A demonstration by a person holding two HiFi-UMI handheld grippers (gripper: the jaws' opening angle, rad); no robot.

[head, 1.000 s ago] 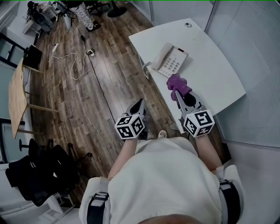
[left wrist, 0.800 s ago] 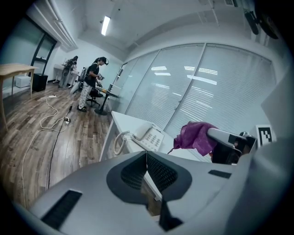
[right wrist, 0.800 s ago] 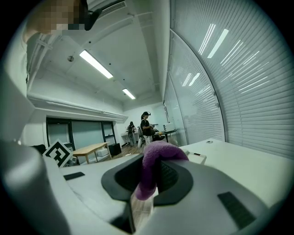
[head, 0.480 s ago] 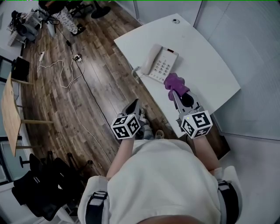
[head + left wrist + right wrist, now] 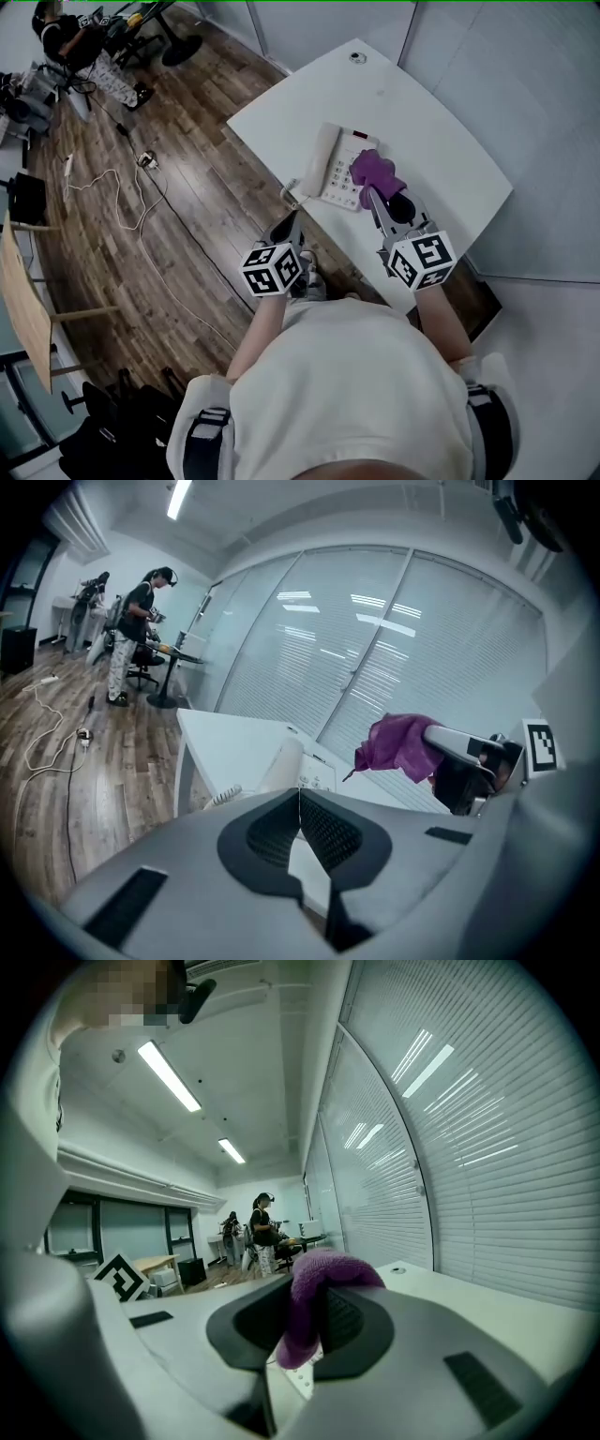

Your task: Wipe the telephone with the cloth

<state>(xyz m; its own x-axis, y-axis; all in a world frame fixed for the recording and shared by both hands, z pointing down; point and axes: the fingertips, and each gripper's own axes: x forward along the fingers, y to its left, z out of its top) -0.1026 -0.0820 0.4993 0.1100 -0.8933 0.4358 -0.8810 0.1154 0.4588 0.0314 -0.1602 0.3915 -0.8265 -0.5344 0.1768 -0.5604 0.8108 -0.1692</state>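
The right gripper [image 5: 373, 195] clamps a purple cloth [image 5: 375, 172] over the keypad of the white telephone [image 5: 330, 169], near the white table's [image 5: 450, 141] front edge; whether cloth meets phone is unclear. The left gripper [image 5: 290, 218], jaws pressed together and empty, hangs beside the table.

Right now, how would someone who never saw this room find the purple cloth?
Find the big curved white table. Near its front edge sits a white push-button telephone, and the fuzzy purple cloth hangs over its keypad, pinched in the right gripper. It is the only purple thing there.
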